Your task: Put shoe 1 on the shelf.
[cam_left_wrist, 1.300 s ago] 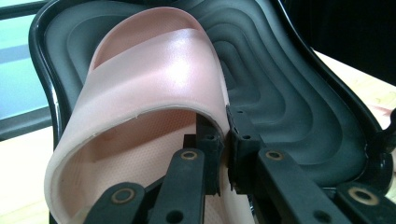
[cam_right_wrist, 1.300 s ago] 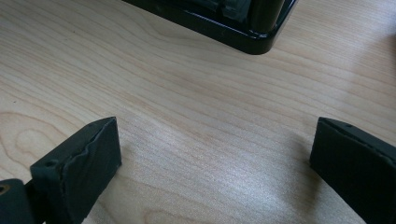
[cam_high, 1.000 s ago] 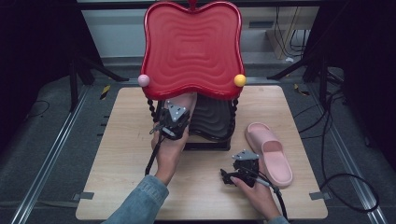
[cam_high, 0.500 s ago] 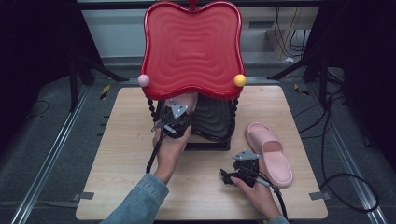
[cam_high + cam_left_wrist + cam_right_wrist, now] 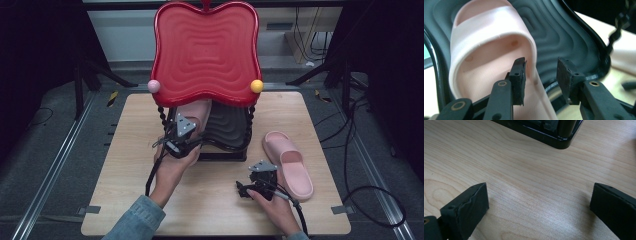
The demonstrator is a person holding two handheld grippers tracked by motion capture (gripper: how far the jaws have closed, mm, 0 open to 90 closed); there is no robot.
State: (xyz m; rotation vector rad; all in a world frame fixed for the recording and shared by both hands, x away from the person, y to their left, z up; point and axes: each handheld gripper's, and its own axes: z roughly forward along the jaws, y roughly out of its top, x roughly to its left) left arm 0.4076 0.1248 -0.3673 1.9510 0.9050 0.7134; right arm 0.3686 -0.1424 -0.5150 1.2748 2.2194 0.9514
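Two pink slippers on this setup, one already up on the rack and one out on the table. The left gripper [image 5: 186, 131] is right at the lower black shelf [image 5: 227, 127] of a little two-tier shoe rack, under the big red wavy top shelf [image 5: 206, 50]. In the left gripper view the jaws are spread a bit, with a clear gap between the pads. The side edge of the first slipper [image 5: 491, 47] sits roughly in that gap, one pad inside the foot opening and the other outside over the black ribbed shelf [image 5: 564, 37]. Can't honestly tell if either pad is touching the rubber, but it's not clamped. That slipper lies on the left part of the black shelf, toe strap pointing away from the person.

The right gripper [image 5: 256, 181] is low over the wooden table [image 5: 125, 125], in front of the rack and off to its right. Its jaws are wide apart with nothing between them, just bare wood grain [image 5: 536, 185], and the black base corner of the rack [image 5: 559, 140] shows at the top of the right gripper view.

The second slipper [image 5: 290, 162] lies flat on the table just to the right of that gripper, close beside it but not in the jaws. Pink ball [image 5: 154, 86] and yellow ball [image 5: 256, 86] cap the rack's front posts.
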